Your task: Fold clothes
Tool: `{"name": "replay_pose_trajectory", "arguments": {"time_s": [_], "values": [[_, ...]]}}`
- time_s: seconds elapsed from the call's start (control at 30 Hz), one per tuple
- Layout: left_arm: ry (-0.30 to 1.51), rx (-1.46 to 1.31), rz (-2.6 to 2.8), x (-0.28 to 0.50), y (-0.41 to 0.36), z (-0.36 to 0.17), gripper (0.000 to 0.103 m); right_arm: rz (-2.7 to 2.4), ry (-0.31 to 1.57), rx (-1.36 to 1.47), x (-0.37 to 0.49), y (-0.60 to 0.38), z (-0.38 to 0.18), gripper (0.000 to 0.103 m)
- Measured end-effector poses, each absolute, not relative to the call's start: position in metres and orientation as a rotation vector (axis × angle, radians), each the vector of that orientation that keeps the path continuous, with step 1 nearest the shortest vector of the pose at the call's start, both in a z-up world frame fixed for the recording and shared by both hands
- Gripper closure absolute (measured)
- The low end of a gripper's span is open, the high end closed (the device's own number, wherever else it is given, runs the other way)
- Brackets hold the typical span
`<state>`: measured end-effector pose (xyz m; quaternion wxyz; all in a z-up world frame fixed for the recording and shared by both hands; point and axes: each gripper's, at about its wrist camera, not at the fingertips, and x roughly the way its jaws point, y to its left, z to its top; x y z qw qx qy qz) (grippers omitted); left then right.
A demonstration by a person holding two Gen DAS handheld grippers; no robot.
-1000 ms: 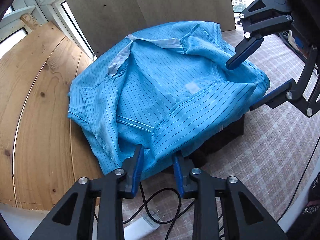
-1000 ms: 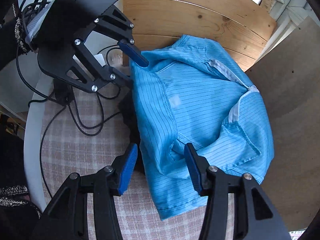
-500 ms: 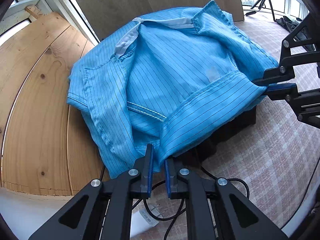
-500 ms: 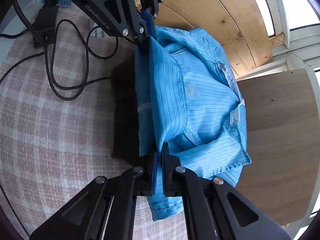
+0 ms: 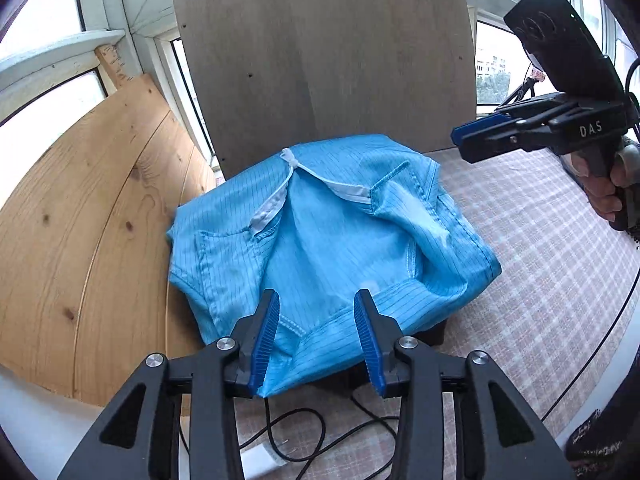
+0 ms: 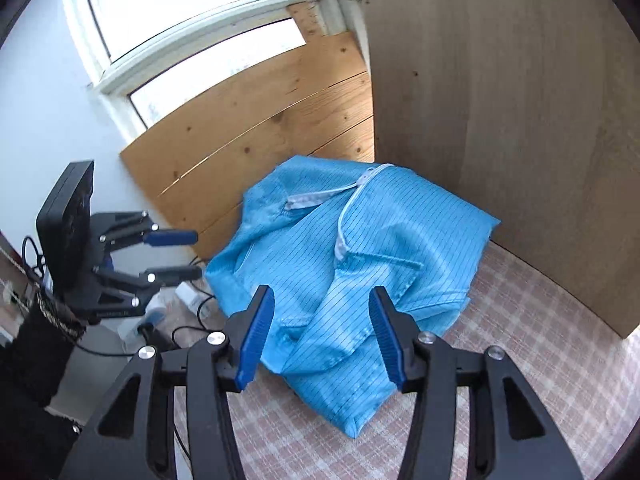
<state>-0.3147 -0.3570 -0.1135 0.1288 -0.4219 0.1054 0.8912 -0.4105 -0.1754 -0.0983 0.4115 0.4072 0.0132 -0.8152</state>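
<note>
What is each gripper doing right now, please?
Left gripper: open, jaws just opened, pads off the blue shirt.
Right gripper: open, jaws just opened, holding nothing.

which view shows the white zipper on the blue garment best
The left wrist view: the white zipper faces the camera, both branches visible on the blue garment. The right wrist view shows it from the side, farther off and foreshortened.
</note>
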Motion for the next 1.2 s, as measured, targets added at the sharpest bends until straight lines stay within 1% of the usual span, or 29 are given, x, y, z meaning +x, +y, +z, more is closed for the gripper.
{"name": "replay_pose_trajectory", "arguments": {"time_s": [0.1,0.17,0.23,0.27,0.3,0.33,0.37,0.4,0.43,0.47,0.53,0.6,0.73,0.9,1.0,1.2], "values": [[0.233,-1.388,2.496,-0.335,-0.354,-0.147,0.067,-2.119,0.031,1.04,-0.427,-0.192,-0.118,0.054],[0.181,-1.481,2.453,-0.339,-0.355,-0.165,0.067,-2.086,0.079,1.149,-0.433,-0.202,-0.14,0.054],[0.147,-1.478,2.468,-0.329,-0.36,-0.161,0.067,-2.048,0.136,1.235,-0.428,-0.204,-0.156,0.054],[0.102,-1.457,2.486,-0.321,-0.364,-0.154,0.067,-2.051,0.143,1.242,-0.419,-0.198,-0.156,0.054],[0.051,-1.431,2.504,-0.311,-0.369,-0.146,0.064,-2.058,0.147,1.245,-0.41,-0.192,-0.156,0.054],[-0.01,-1.419,2.526,-0.301,-0.375,-0.138,0.056,-2.07,0.103,1.252,-0.401,-0.18,-0.152,0.053],[-0.074,-1.415,2.551,-0.29,-0.382,-0.132,0.051,-2.081,0.052,1.26,-0.391,-0.167,-0.149,0.051],[-0.134,-1.41,2.582,-0.279,-0.387,-0.126,0.041,-2.092,0.0,1.268,-0.381,-0.155,-0.145,0.048],[-0.195,-1.406,2.609,-0.269,-0.392,-0.123,0.036,-2.119,-0.036,1.268,-0.371,-0.144,-0.141,0.043],[-0.256,-1.4,2.635,-0.258,-0.396,-0.12,0.035,-2.148,-0.07,1.267,-0.36,-0.134,-0.137,0.041],[-0.382,-1.387,2.655,-0.243,-0.401,-0.119,0.027,-2.204,-0.14,1.265,-0.338,-0.114,-0.13,0.04],[-0.443,-1.414,2.654,-0.233,-0.398,-0.122,0.027,-2.279,-0.149,1.278,-0.317,-0.103,-0.125,0.039],[-0.384,-1.466,2.635,-0.223,-0.372,-0.133,0.026,-2.338,-0.169,1.293,-0.284,-0.094,-0.124,0.036],[-0.394,-1.504,2.59,-0.206,-0.356,-0.14,0.026,-2.34,-0.127,1.377,-0.252,-0.109,-0.135,0.036],[-0.384,-1.488,2.611,-0.202,-0.357,-0.13,0.026,-2.325,-0.126,1.413,-0.235,-0.116,-0.14,0.036],[-0.383,-1.381,2.715,-0.184,-0.366,-0.093,0.026,-2.402,-0.075,1.383,-0.206,-0.108,-0.117,0.036]]}}
